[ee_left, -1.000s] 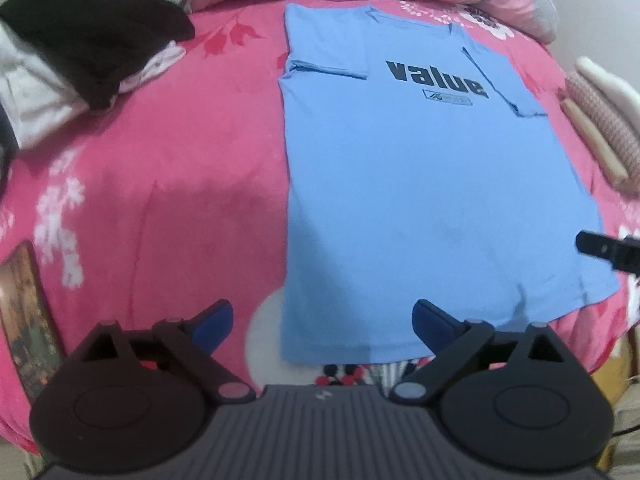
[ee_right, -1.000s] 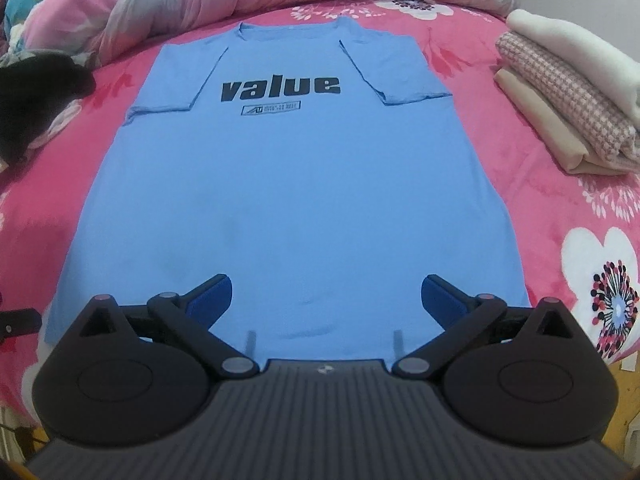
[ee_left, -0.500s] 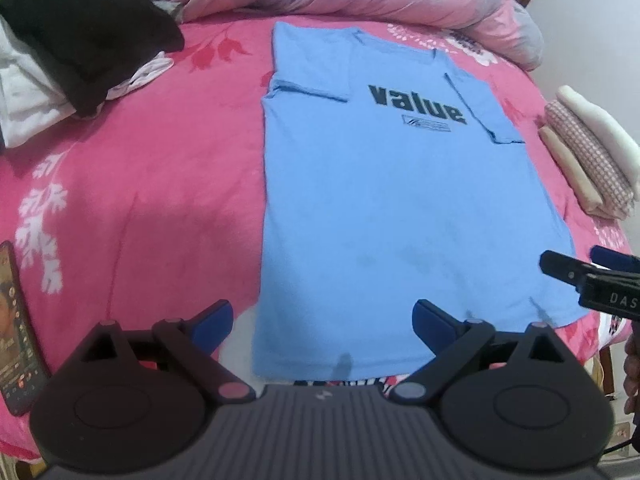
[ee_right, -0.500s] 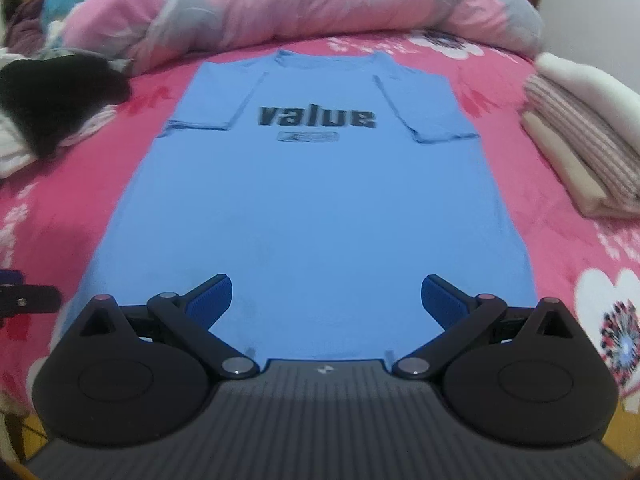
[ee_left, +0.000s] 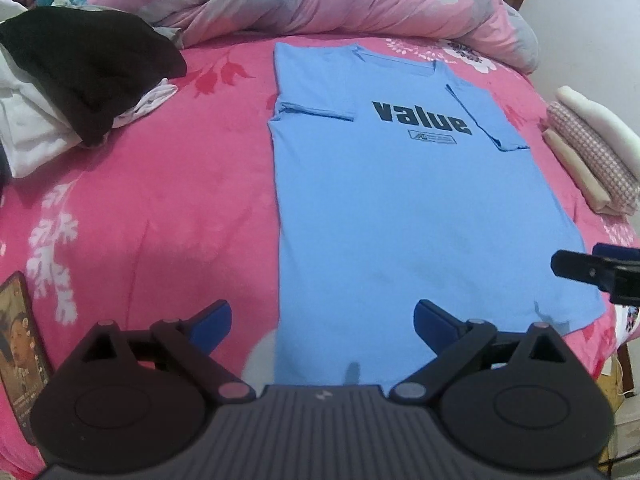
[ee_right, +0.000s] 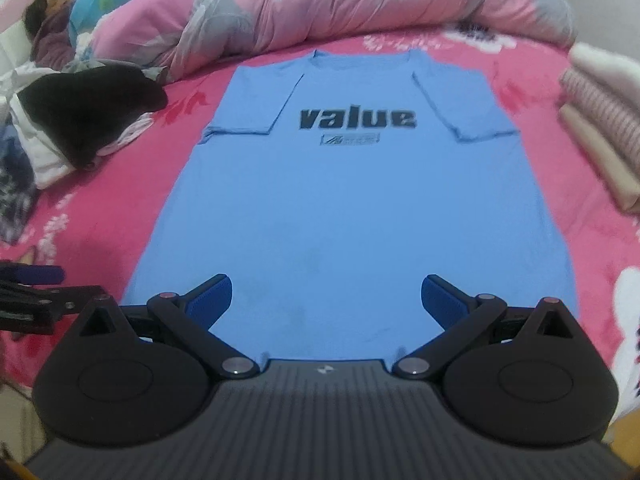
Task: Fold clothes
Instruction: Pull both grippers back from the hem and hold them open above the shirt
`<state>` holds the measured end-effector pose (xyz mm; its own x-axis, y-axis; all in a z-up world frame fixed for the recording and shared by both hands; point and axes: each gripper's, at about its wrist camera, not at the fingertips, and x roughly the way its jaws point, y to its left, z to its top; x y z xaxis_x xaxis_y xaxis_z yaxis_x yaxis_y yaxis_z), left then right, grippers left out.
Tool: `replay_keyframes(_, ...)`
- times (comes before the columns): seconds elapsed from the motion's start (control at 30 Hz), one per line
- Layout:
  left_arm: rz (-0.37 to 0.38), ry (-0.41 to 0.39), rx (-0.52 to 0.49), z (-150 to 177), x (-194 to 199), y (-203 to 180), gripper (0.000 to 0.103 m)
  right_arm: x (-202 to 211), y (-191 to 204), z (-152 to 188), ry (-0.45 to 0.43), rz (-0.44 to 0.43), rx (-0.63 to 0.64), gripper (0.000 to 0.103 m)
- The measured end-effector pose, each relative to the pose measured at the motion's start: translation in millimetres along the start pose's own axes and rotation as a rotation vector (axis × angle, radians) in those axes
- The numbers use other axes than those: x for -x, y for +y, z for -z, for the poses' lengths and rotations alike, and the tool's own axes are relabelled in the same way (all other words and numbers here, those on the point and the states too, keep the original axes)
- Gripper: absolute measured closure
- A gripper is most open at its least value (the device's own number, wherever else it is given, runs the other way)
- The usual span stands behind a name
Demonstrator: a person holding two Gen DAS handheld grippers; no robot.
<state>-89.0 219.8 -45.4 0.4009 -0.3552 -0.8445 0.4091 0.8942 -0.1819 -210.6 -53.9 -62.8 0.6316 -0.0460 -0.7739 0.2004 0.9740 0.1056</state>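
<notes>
Both grippers, left gripper [ee_left: 322, 316] and right gripper [ee_right: 326, 294], stand wide apart above the T-shirt [ee_right: 352, 208] hem; uneven corner grabs may skew the fold.

Soft, even indoor light fills both views, moderately bright, with no glare. Faint shadows fall on the blue shirt [ee_left: 404, 216] near its hem at 6 o'clock, and a dim patch darkens the pink bedsheet [ee_left: 168, 200] at 8 o'clock. Fisheye bending curves the bed and bulges the edges. The left wrist view is fairly sharp; the right wrist view is smeared, most at 3 o'clock over the folded pile [ee_right: 600, 120].
</notes>
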Motion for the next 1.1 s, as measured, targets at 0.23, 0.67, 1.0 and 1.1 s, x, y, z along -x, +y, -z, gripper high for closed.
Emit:
replay_keyframes(0.23, -0.001, -0.093, -0.017, -2.6, 7.0, -5.1, 0.005, -0.1, 4.4, 0.2, 0.021, -0.003, 0.013, 0.001)
replay_keyframes(0.67, 0.062, -0.177, 0.011, -2.4, 16.9, -7.5, 0.0, 8.5, 4.2, 2.3, 0.008, 0.024, 0.016, 0.002)
replay_keyframes(1.0, 0.045, -0.102, 0.046, 0.3, 7.9, -0.8, 0.0, 9.3, 3.6, 6.4, 0.022, 0.026, -0.01, 0.002)
replay_keyframes(1.1, 0.018, -0.088, 0.038, 2.6, 5.5, 0.3, 0.0, 9.6, 3.8, 6.9, 0.025, 0.028, -0.014, 0.002)
